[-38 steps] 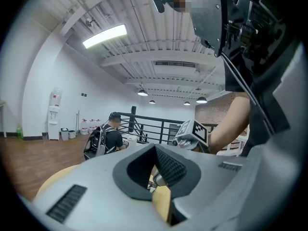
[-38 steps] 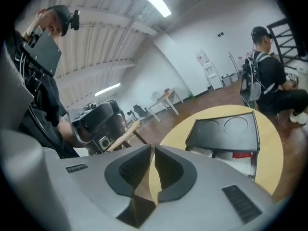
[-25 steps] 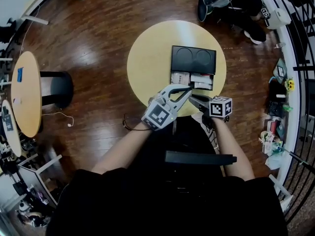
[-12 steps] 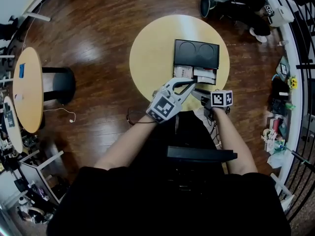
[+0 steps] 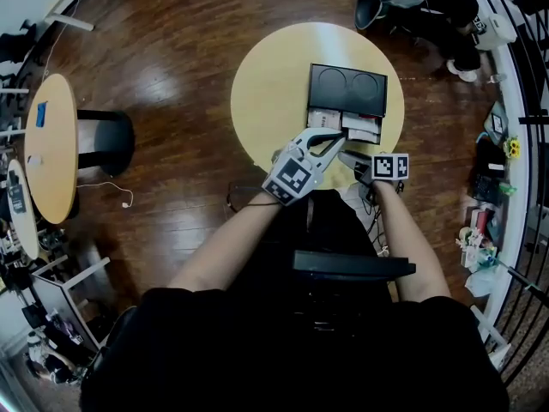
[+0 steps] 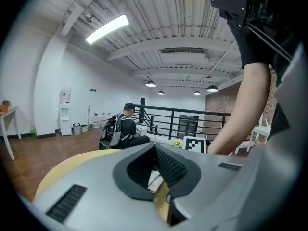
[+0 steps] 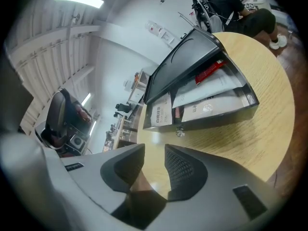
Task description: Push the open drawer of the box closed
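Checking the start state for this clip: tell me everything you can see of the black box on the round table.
The black box lies flat on the round yellow table, hard and plastic-looking, its top moulded with two shallow circles. Its drawer stands pulled out toward the person, holding white printed packets and a red packet, with a small knob on its front. The left gripper is at its front edge; contact cannot be told.

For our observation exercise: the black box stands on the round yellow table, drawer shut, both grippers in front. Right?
No: the drawer is open, packets showing inside, as the right gripper view shows. The black box does stand on the round yellow table, left gripper and right gripper in front.
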`<state>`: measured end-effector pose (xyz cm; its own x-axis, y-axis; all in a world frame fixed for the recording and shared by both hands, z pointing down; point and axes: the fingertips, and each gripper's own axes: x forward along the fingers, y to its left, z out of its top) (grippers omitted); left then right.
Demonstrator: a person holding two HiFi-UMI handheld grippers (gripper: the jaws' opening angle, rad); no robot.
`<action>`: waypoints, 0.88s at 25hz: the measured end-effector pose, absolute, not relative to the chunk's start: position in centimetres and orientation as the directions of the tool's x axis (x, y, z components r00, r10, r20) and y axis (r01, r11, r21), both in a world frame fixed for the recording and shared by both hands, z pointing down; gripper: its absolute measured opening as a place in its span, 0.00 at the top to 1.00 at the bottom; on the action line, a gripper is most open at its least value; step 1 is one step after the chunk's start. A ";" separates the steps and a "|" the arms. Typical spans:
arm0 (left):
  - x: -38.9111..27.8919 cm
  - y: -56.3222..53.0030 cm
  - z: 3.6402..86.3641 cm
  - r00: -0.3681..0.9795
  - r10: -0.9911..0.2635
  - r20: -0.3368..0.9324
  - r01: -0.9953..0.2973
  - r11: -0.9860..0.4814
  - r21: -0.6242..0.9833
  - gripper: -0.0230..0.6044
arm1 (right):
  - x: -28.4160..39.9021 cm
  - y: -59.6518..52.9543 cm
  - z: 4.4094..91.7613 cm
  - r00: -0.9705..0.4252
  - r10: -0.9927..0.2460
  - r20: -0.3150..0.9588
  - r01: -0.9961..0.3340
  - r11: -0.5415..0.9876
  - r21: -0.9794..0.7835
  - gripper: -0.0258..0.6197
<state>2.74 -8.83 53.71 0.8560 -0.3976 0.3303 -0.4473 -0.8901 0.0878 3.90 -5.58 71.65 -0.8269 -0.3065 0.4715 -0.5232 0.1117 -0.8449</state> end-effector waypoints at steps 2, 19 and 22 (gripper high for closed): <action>2.7 -8.9 54.0 0.853 -0.403 0.332 -0.453 -0.888 0.086 0.91 | 3.8 -5.5 72.1 -0.825 -0.308 0.473 -0.523 0.102 -0.846 0.75; 3.8 -10.3 55.6 0.834 -0.434 0.339 -0.490 -0.866 0.096 0.91 | 5.0 -8.0 76.5 -0.802 -0.284 0.525 -0.560 0.055 -0.826 0.72; 3.8 -10.4 55.8 0.834 -0.436 0.340 -0.492 -0.865 0.097 0.91 | 4.8 -8.6 77.3 -0.799 -0.283 0.531 -0.564 0.044 -0.824 0.72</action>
<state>3.76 -10.41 55.82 0.8335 -0.4357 0.3397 -0.4918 -0.8653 0.0971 4.81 -8.59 77.25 -0.7985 -0.2831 0.5312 -0.5642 0.0443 -0.8244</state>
